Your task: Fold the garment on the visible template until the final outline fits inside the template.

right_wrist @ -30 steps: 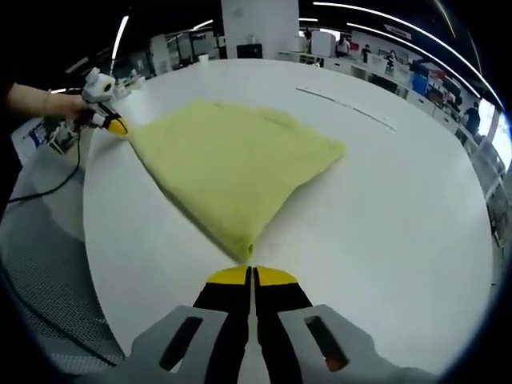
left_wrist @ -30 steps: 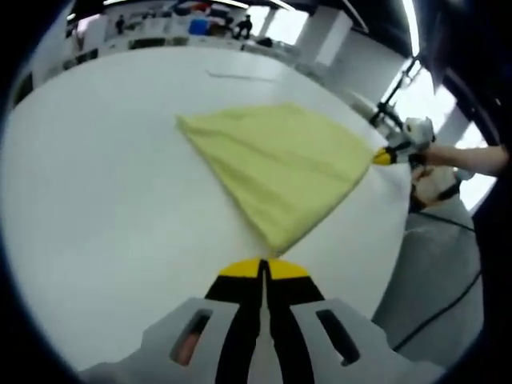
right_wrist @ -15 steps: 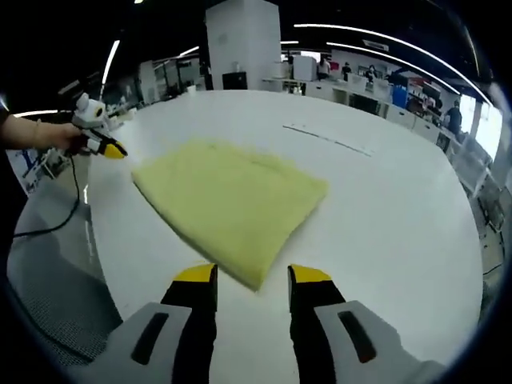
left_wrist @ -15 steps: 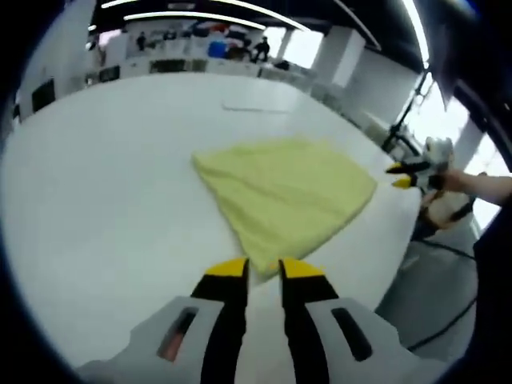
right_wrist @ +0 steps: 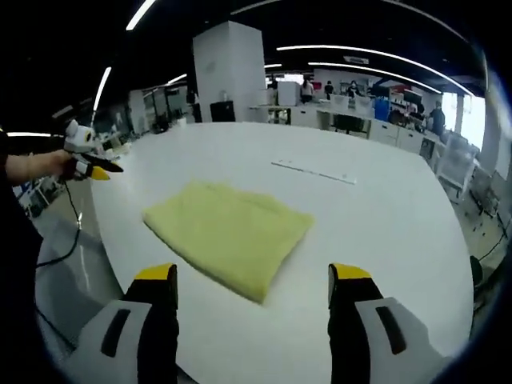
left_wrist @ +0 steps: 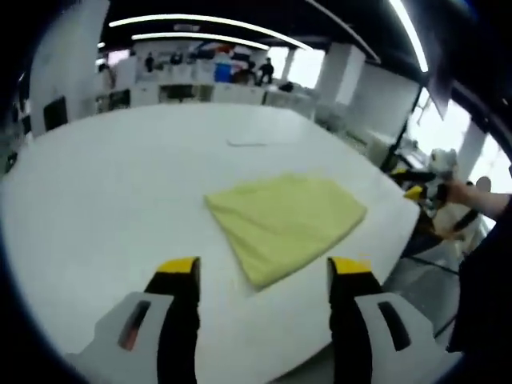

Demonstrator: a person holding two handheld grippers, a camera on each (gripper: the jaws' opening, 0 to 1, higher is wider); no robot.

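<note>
A pale yellow garment, folded into a flat rough rectangle, lies on the white table. My left gripper hovers open above its near corner, jaws wide apart and holding nothing. In the right gripper view the same garment lies just beyond my right gripper, which is also wide open with nothing in it. The right gripper appears at the table's far right edge, held by a hand. The left gripper shows at the far left, off the table's edge.
A thin dark line marks the white tabletop beyond the garment, also seen as a line in the right gripper view. The rounded table edge drops to a grey floor with a cable. Desks and people stand far behind.
Both grippers were shut on garment corners a second ago; they have opened, let go and drawn back and up. The garment now lies loose and flat on the table.
</note>
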